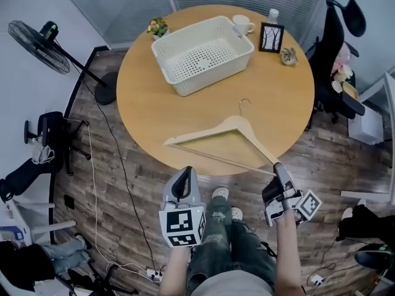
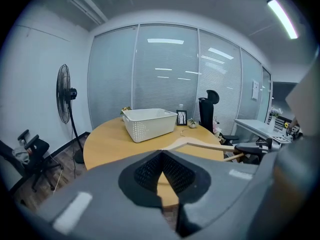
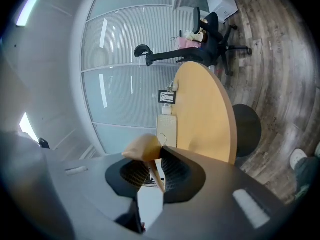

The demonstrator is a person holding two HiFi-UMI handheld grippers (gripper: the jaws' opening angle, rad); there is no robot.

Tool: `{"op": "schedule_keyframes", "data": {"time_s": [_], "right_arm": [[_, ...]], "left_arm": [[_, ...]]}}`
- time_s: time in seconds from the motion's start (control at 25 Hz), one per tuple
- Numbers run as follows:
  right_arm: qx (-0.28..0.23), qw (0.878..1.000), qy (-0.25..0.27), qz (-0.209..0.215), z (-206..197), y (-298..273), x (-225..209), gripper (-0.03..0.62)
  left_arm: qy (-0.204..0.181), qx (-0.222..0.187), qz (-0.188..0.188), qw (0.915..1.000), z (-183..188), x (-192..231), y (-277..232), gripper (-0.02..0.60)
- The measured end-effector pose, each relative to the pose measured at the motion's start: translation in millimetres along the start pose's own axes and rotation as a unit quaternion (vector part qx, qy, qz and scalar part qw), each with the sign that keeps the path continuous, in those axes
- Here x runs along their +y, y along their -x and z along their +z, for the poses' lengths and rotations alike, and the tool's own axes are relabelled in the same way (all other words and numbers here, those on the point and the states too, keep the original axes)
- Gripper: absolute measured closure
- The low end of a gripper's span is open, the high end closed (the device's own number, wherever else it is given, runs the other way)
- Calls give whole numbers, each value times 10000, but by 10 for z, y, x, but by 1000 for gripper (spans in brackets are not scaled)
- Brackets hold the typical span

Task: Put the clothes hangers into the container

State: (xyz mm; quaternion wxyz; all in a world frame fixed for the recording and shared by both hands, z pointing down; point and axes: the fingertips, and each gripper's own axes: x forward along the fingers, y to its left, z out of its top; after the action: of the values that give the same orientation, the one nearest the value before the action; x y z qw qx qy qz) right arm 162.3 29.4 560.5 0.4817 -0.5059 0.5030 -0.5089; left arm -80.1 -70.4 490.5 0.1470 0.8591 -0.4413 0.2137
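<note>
Fingers of the right gripper (image 1: pixel 278 167) pinch only one tip of the hanger (image 1: pixel 233 122), over the near edge of the surface (image 1: pixel 148 110). It could swing and slip. Fingers of the left gripper (image 1: pixel 184 172) are pressed together, empty.

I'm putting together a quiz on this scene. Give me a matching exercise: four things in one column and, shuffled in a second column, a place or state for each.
Things
1. wooden hanger
2. white basket
3. left gripper
4. picture frame

Places or states
A. stands next to the mug
B. clamped at one end by the right gripper
C. empty, on the far side of the table
D. jaws together, nothing between them

Pairs: 1-B, 2-C, 3-D, 4-A
</note>
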Motion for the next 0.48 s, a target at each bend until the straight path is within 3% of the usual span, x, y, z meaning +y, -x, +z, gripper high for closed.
{"op": "schedule_keyframes", "data": {"time_s": [0.48], "right_arm": [[-96,9989,116,447,170,-321,774,508]], "left_arm": [[27,-523,211,9984,494,159,160,581]]}}
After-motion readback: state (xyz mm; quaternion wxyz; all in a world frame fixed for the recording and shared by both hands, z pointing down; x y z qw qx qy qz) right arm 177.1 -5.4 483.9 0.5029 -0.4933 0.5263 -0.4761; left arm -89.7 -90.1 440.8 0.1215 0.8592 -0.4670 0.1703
